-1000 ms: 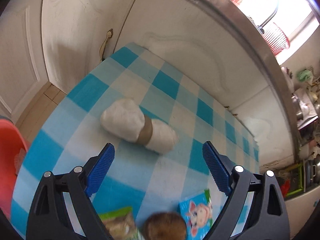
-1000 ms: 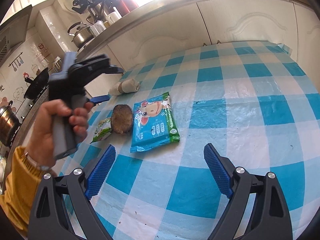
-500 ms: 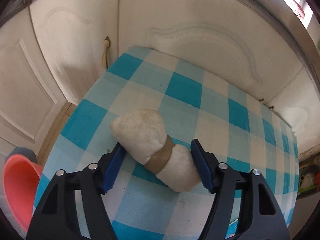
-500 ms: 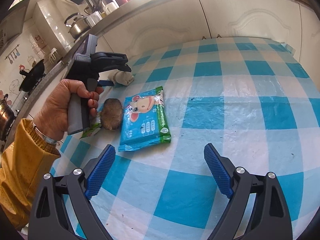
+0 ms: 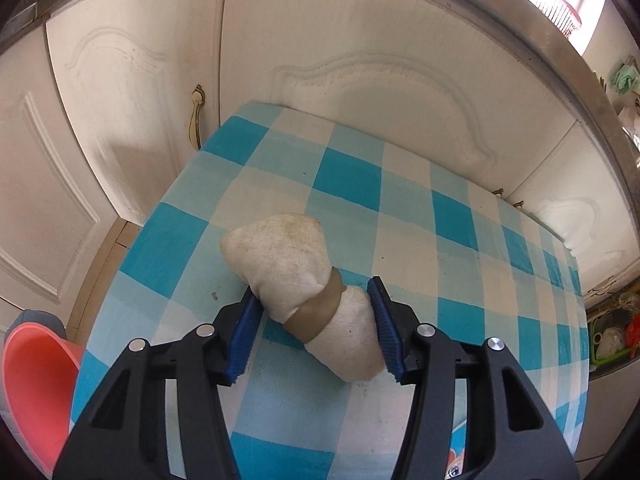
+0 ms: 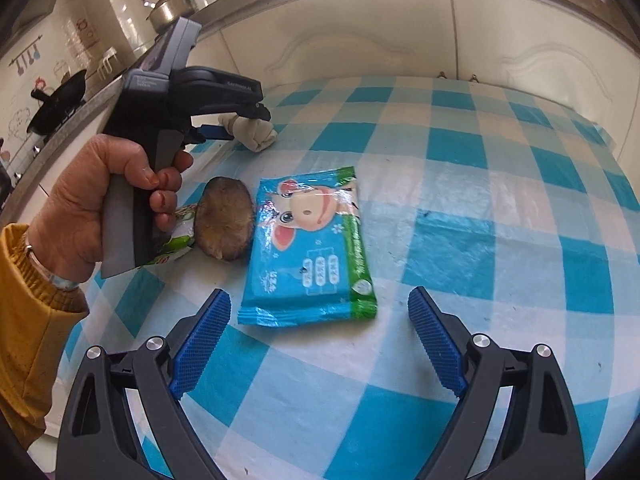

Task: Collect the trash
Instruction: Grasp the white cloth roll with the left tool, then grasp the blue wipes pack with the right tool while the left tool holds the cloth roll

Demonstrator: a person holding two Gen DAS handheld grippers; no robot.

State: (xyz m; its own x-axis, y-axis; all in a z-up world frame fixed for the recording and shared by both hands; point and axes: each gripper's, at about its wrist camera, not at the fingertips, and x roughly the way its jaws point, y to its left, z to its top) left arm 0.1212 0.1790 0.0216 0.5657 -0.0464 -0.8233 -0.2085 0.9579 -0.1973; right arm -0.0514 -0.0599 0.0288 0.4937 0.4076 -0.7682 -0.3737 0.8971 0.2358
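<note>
A white crumpled wad [image 5: 280, 252] with a brown band [image 5: 320, 312] lies on the blue-checked tablecloth [image 5: 344, 176] near its far corner. My left gripper [image 5: 314, 320] straddles it; its jaws are closing and both blue pads [image 5: 244, 328] touch the wad's sides. The right wrist view shows the same left gripper [image 6: 236, 126] at the wad [image 6: 258, 134], held by a hand [image 6: 88, 208] in a yellow sleeve. My right gripper [image 6: 320, 344] hangs open above the cloth, just short of a blue wet-wipe pack [image 6: 308, 248]. A brown oval lump [image 6: 226, 220] and a green-white wrapper [image 6: 176, 242] lie left of the pack.
A coral-red bin [image 5: 32, 380] stands on the floor beyond the table's left edge. White cabinet doors [image 5: 360, 40] under a steel counter edge close the far side. Pots and a kettle [image 6: 168, 4] sit on the counter. Bare cloth stretches to the right of the pack.
My left gripper moved forward and down over the wad and its jaws narrowed from wide open to touching it. The right gripper drifted closer to the blue pack, still open.
</note>
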